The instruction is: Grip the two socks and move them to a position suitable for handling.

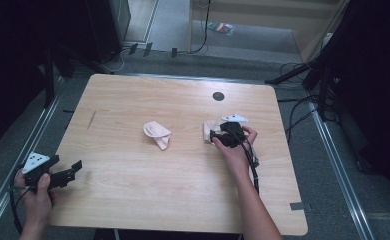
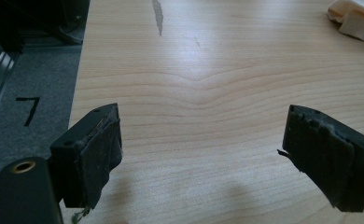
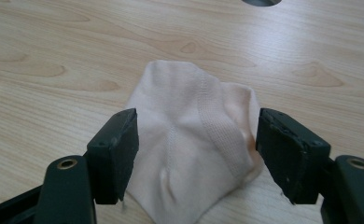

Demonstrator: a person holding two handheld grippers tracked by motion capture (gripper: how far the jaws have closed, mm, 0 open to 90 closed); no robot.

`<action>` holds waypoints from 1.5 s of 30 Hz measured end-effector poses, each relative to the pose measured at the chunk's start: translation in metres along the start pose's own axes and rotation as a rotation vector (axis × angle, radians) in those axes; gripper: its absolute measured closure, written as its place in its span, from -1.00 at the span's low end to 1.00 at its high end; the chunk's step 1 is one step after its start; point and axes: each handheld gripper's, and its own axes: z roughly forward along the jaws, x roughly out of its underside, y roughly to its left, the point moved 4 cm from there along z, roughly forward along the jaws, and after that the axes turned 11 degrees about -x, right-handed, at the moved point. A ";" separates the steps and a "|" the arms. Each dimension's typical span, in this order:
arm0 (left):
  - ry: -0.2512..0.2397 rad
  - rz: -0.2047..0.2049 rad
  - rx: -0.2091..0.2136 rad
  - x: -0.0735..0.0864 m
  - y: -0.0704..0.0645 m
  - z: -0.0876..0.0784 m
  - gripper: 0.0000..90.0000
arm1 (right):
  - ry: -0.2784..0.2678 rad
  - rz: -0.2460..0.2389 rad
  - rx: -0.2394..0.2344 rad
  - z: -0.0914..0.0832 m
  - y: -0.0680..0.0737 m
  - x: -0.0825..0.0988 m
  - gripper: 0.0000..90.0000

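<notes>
Sock [image 3: 194, 140] lies crumpled between the right gripper's [image 3: 196, 154] spread jaws, straight ahead; left gripper [image 2: 203, 154], also spread, waits far off.

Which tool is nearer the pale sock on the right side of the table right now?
Right. The right tool is at the right-hand sock, jaws open on either side of it. The left tool sits at the table's near-left edge, well away, its jaws open over bare wood.

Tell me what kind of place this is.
Probably a lab or recording workspace, not a home: a bare wooden table on grey carpet, metal rails alongside it, loose cables and dark equipment stands around.
</notes>
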 end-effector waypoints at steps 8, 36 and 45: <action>0.001 -0.002 0.003 0.000 0.000 0.000 -0.73 | 0.026 0.029 0.000 0.022 0.000 0.005 -0.32; -0.057 0.023 0.055 -0.025 -0.036 -0.012 -0.74 | -0.161 0.070 -0.056 -0.064 0.030 -0.008 0.78; -0.091 0.073 0.139 -0.048 -0.083 -0.017 -0.74 | -0.208 0.029 -0.090 -0.094 0.056 -0.002 0.77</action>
